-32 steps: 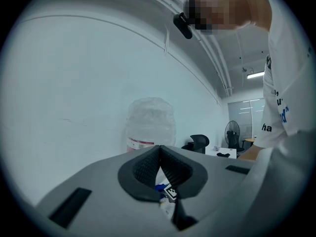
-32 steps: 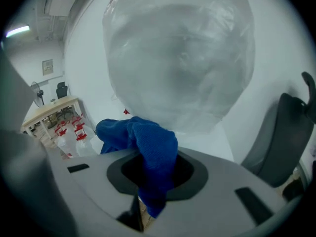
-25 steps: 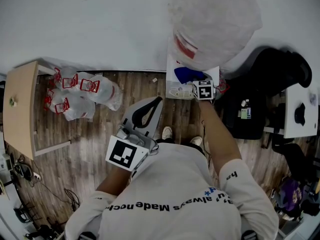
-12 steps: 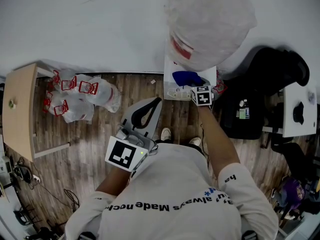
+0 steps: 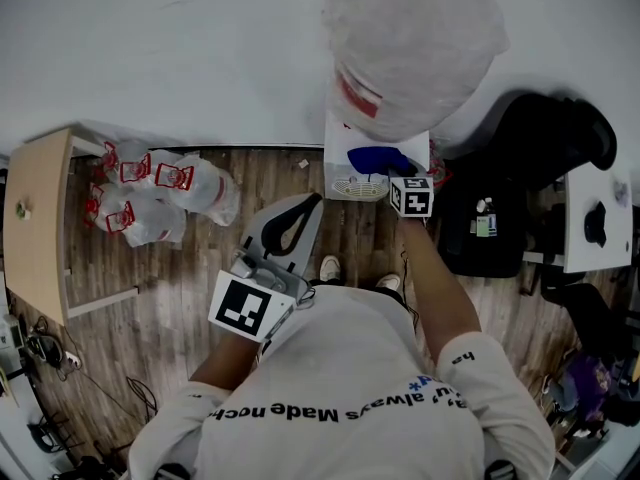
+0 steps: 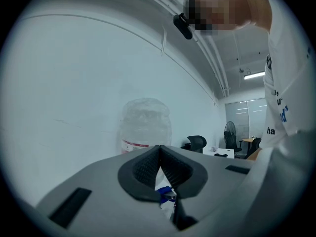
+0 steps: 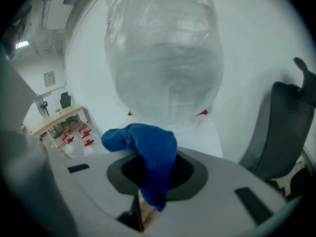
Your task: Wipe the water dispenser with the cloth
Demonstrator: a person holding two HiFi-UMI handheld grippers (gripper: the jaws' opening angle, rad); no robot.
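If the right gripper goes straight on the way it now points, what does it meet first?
Most likely the water dispenser, at its white top just under the water bottle; the blue cloth in the right gripper would touch first. Depth is unclear.

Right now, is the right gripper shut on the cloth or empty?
Shut on it: the right gripper pinches the blue cloth, bunched between its jaws.
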